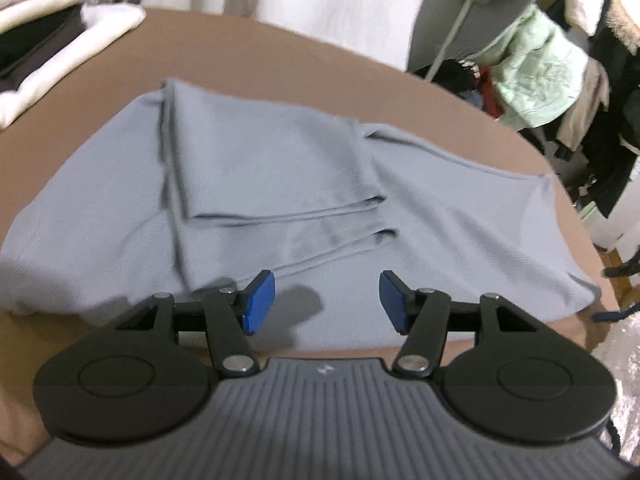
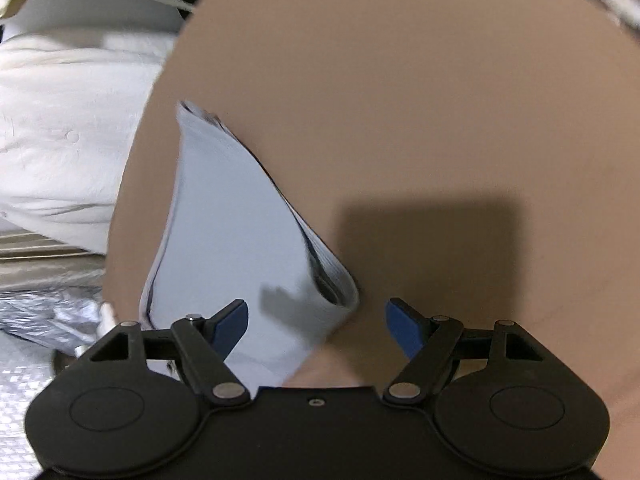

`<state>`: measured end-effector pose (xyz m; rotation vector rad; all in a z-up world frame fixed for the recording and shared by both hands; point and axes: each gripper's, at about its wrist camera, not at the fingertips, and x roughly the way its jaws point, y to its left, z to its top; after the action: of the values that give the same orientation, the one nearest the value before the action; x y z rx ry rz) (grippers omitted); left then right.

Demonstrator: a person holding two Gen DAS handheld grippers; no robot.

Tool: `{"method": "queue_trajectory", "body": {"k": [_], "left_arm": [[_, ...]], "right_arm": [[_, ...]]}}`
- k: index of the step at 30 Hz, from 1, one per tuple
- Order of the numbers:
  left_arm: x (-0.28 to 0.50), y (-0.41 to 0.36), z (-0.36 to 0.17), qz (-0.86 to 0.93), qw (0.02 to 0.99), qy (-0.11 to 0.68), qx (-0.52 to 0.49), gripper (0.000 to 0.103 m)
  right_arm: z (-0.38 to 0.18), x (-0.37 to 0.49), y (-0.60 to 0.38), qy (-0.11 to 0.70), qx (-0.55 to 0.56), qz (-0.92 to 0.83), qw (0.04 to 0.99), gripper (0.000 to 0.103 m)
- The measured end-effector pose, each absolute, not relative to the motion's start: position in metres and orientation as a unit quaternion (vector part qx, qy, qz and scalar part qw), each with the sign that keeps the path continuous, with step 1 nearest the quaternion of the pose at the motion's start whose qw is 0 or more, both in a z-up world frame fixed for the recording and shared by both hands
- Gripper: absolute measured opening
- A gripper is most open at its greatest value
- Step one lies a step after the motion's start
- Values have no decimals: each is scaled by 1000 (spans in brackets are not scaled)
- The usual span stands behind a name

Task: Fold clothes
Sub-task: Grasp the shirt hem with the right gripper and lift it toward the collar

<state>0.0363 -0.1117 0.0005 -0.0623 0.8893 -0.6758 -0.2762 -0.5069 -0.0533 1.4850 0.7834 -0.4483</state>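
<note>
The grey-blue garment (image 1: 280,184) lies partly folded on the brown counter (image 1: 280,48), just ahead of the left claw (image 1: 327,302). Both claws, left and right claw (image 2: 316,326), stand open and empty. It looks soft, light and limp; better to pinch a hemmed corner.

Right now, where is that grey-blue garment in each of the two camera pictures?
Left wrist view: the grey-blue garment spreads across the middle, partly folded.
Right wrist view: only one folded end shows, lower left of centre.
Shared landmark: the brown table beneath it.
</note>
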Motion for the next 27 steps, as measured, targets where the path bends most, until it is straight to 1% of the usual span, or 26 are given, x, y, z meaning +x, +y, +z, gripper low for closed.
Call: {"method": "queue_trajectory", "body": {"k": [2, 3, 4, 5, 6, 7, 8, 10, 13, 16, 20, 23, 25, 27], "left_arm": [[33, -119, 0, -322, 848, 420, -17, 57], [32, -123, -1, -319, 848, 423, -12, 57], [32, -124, -1, -315, 847, 428, -7, 57], [32, -125, -1, -312, 847, 431, -6, 57], [32, -125, 0, -309, 847, 433, -6, 57], [32, -125, 2, -305, 848, 434, -6, 57], [33, -122, 4, -300, 849, 434, -5, 57], [35, -114, 8, -289, 853, 435, -5, 57], [41, -90, 15, -280, 853, 439, -24, 57], [51, -56, 24, -281, 849, 444, -55, 57], [69, -14, 34, -258, 861, 436, -45, 57], [85, 12, 33, -218, 879, 424, -24, 57], [94, 33, 22, -211, 888, 404, -54, 57], [97, 52, 4, -208, 888, 394, -110, 57]], "right_arm": [[-74, -269, -508, 320, 686, -156, 635, 81], [-82, -263, -512, 313, 697, -134, 630, 79], [-87, -255, -515, 310, 701, -121, 631, 75], [-85, -245, -518, 313, 690, -124, 641, 64], [-79, -232, -520, 328, 662, -128, 662, 44], [-69, -214, -520, 354, 617, -135, 690, 26], [-58, -198, -517, 379, 570, -150, 714, 15], [-32, -168, -508, 400, 495, -164, 754, 14], [15, -131, -479, 371, 434, -140, 809, 14], [64, -88, -432, 343, 346, -105, 867, 14], [113, -25, -348, 308, 258, -9, 916, 14], [129, 23, -267, 296, 180, 74, 935, 14], [118, 50, -215, 304, 149, 119, 933, 13], [91, 72, -163, 325, 114, 151, 927, 13]]}}
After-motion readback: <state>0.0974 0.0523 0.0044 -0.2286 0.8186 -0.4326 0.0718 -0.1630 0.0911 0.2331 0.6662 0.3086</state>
